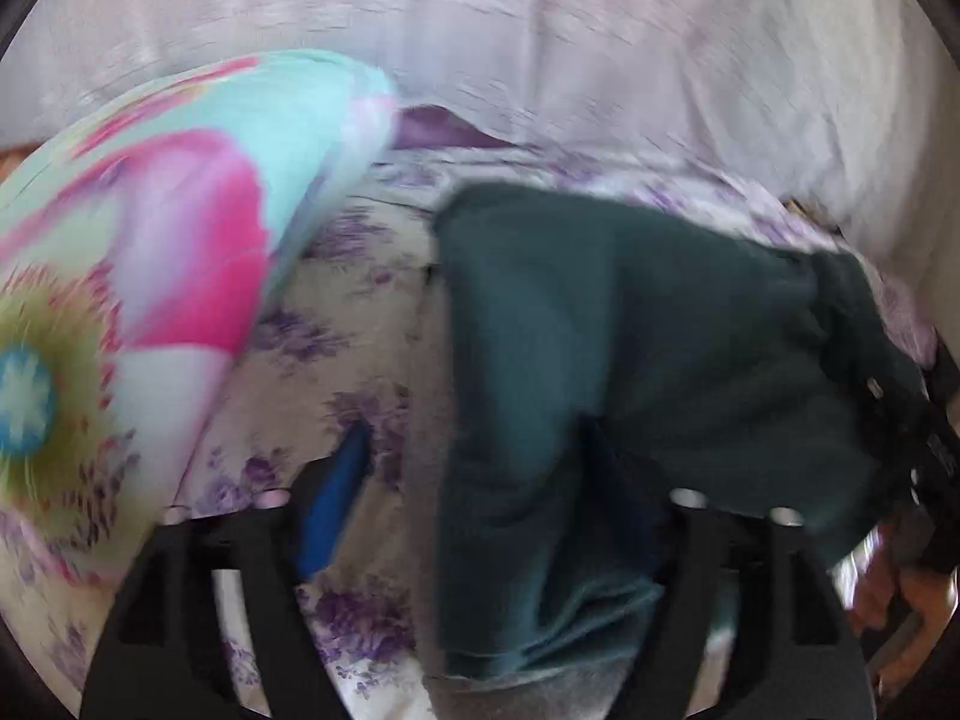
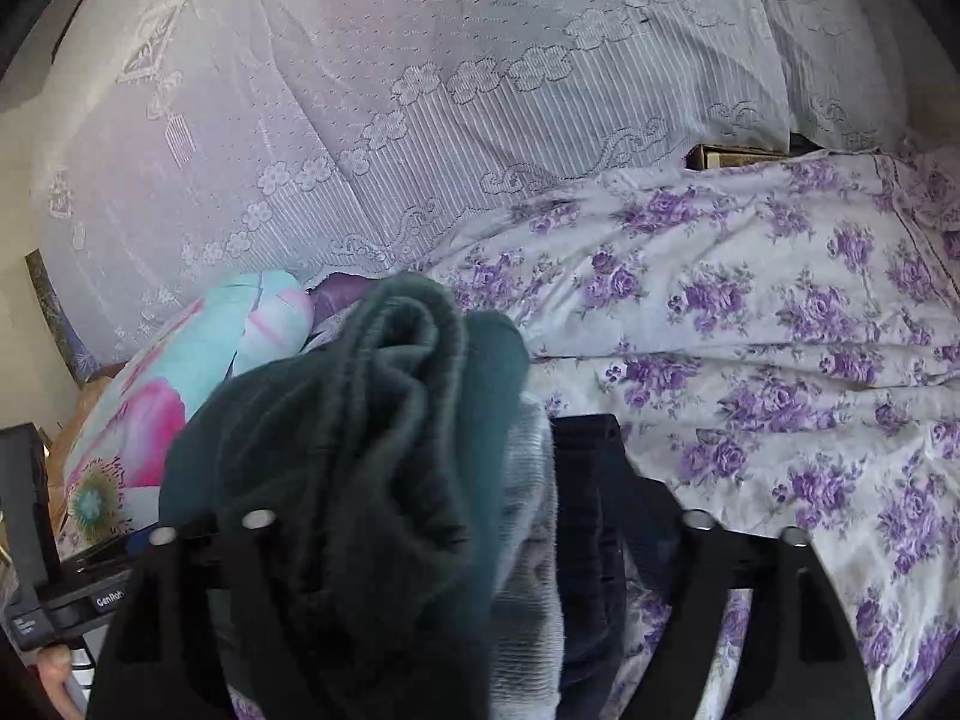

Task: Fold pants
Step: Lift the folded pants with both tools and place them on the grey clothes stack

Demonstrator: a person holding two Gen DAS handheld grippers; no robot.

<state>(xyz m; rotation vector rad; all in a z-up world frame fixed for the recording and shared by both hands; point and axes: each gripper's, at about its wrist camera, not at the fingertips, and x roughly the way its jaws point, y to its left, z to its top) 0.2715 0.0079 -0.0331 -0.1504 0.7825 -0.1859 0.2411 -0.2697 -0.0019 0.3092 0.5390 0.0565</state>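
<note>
- Pants (image 1: pixel 630 324), dark green, bunched on floral sheet (image 2: pixel 780 312), centre frame.
- Left gripper (image 1: pixel 480 510) spread, pinching nothing.
- Right gripper (image 2: pixel 480 480) spread, cloth loose between the jaws.

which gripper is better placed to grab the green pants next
Right, probably: the bunched green pants lie between the open right gripper fingers, while the open left gripper sees them blurred and partly offset.

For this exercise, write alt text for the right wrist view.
Dark green pants lie bunched between the open right claw, on a bedsheet printed with purple flowers. A bright floral pillow sits left, a white lace curtain behind.
</note>
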